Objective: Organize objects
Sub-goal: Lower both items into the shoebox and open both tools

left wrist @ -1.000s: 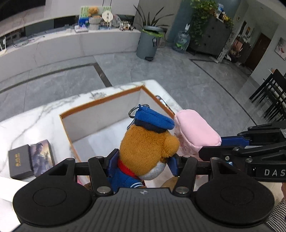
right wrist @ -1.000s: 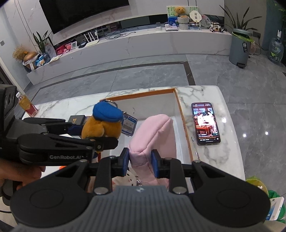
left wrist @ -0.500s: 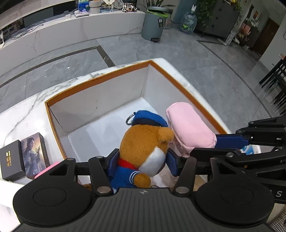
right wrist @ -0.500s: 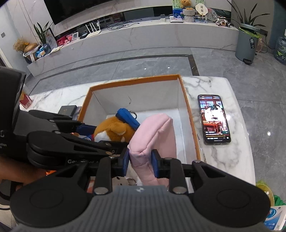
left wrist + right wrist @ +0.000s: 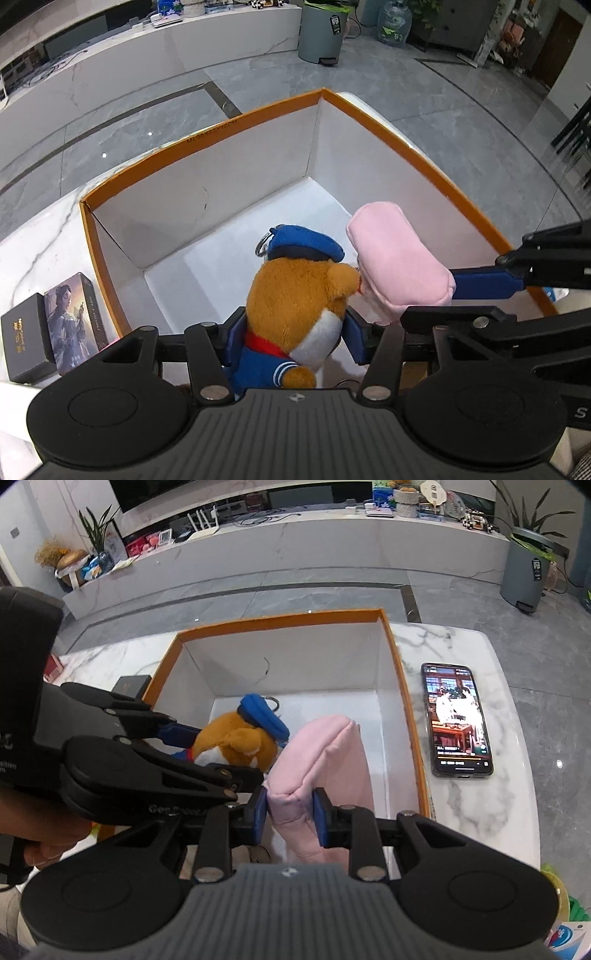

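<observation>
**Both toys carried down into the box**

The left gripper [image 5: 291, 341] has the plush bear [image 5: 301, 295] between its blue fingers [image 5: 233, 341], which are closing on the toy's body; its capped head juts out beyond the fingertips. The right gripper [image 5: 289, 810] keeps a narrow pinch on the near end of the pink pouch [image 5: 325, 753], whose length reaches forward past the fingers. Just ahead of the two pairs of fingers, bear and pouch touch side by side.

A second ago both toys hung above the orange-rimmed box [image 5: 388, 122]; now they are inside its white walls, with the floor showing close beyond them. Whether either toy already rests on that floor is hard to tell, since the grippers hide their undersides.

Outside the box, the phone [image 5: 456, 720] lies on the tabletop [image 5: 491, 653] right of the right fingers, and two small boxes [image 5: 51, 332] stand left of the left fingers. The placing looks nearly done: release should follow.
</observation>
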Motion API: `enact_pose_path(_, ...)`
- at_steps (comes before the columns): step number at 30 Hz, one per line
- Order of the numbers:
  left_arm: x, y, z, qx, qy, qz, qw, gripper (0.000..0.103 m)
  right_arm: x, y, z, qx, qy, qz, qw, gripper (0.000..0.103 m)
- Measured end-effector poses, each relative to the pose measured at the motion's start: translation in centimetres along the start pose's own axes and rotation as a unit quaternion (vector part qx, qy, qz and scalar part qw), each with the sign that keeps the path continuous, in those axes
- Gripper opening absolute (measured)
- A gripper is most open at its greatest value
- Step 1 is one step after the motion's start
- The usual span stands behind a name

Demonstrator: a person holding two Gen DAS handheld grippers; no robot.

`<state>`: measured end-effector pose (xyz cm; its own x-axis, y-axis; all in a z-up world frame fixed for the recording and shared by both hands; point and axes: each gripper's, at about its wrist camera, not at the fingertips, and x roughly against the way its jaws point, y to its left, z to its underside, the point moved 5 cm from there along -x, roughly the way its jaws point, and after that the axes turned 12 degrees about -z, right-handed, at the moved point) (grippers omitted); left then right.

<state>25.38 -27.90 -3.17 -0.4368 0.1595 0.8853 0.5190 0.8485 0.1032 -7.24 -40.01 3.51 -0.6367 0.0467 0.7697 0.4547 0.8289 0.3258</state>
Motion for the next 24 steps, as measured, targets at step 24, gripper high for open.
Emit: enact_pose_path(24,3.4,0.7,-0.7,-0.003,-0.027,0.011,0.9996,0.07,1.2,0.9,0.9,0.014,0.011,0.013,1.0,0.046)
